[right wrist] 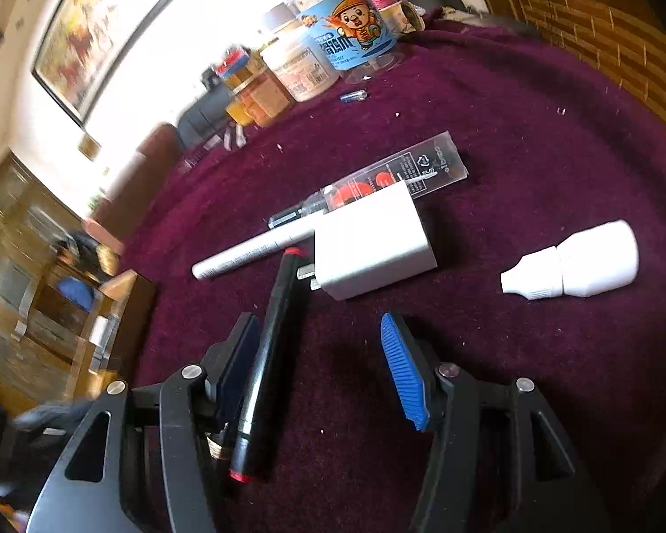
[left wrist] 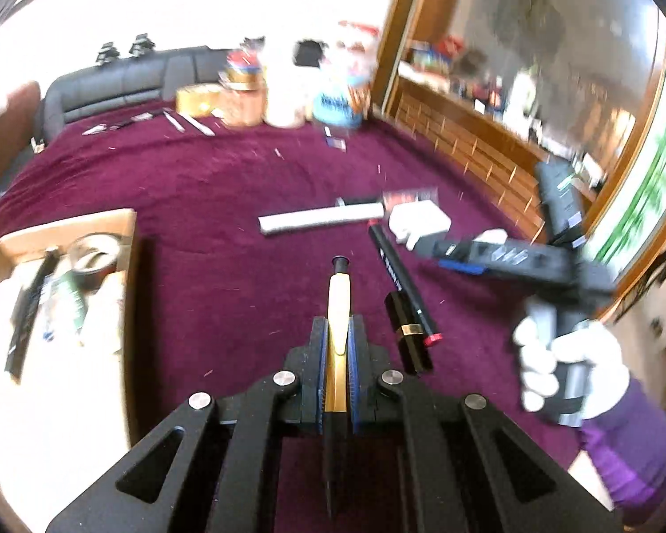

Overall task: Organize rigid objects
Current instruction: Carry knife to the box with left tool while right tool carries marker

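Burgundy cloth on the table [left wrist: 200,186]: left tongs [left wrist: 336,333] are pinching a cream-and-gold pen [left wrist: 337,306], cardboard box [left wrist: 66,231] sitting at 9 o'clock, partly filled. Right view: right tongs [right wrist: 319,355] are hanging spread, holding nothing, black marker [right wrist: 275,333] lying by the left pad, white charger [right wrist: 373,244] at 12, dropper bottle [right wrist: 577,262] at 2, all still waiting.

Maroon cloth-covered surface [right wrist: 533,142] with loose items scattered on it

On the cloth lay a white charger plug [right wrist: 373,244], a silver pen [right wrist: 248,252] touching it, a clear plastic package [right wrist: 399,173] behind them, a black marker with red ends [right wrist: 266,355], and a white squeeze bottle [right wrist: 577,262] well apart to the right. Jars and tubs [right wrist: 333,44] stood at the far edge; an open cardboard box [left wrist: 111,231] sat at the left, and a black-and-gold lipstick tube [left wrist: 410,333] rested beside the marker.
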Demonstrator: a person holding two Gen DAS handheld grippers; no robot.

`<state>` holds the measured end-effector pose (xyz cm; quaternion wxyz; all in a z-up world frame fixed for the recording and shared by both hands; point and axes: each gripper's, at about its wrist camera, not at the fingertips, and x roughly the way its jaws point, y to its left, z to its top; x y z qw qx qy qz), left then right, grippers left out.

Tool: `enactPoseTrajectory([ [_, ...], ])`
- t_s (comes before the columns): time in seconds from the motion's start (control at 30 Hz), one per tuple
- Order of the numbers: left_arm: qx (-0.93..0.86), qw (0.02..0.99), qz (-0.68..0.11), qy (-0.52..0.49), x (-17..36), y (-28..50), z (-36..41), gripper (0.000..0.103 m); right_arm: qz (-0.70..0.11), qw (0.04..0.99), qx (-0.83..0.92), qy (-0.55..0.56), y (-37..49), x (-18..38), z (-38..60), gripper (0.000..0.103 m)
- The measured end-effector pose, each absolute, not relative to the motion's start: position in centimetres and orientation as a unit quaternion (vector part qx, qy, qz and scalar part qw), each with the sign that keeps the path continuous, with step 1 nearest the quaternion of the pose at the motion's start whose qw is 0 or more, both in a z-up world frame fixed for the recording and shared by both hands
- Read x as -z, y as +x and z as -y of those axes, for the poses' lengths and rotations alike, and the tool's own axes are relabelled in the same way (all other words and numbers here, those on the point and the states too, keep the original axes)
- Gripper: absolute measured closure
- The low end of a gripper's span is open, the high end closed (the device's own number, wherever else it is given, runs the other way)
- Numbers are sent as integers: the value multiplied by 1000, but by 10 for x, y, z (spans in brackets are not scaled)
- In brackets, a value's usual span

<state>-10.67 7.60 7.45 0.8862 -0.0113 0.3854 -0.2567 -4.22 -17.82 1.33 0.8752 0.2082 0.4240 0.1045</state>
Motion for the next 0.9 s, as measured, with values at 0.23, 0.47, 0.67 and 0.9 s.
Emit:
enactPoseTrajectory([
  [0.23,242,902,-353,-62,-94,-126,-135,97,-452,886,-46,88,-22,-14,124,60],
  [0.47,194,915,-338,-104,-91,-133,-194,97,-450,889,-32,78,-31,-25,122,91],
  [0.67,141,920,-346,-120,-80,-122,-245,97,-415,890,-110,152,-53,-70,114,91],
  [0.9,59,908,-396,-123,-60,-70,-289,97,-440,852,-228,169,-46,-89,27,91],
])
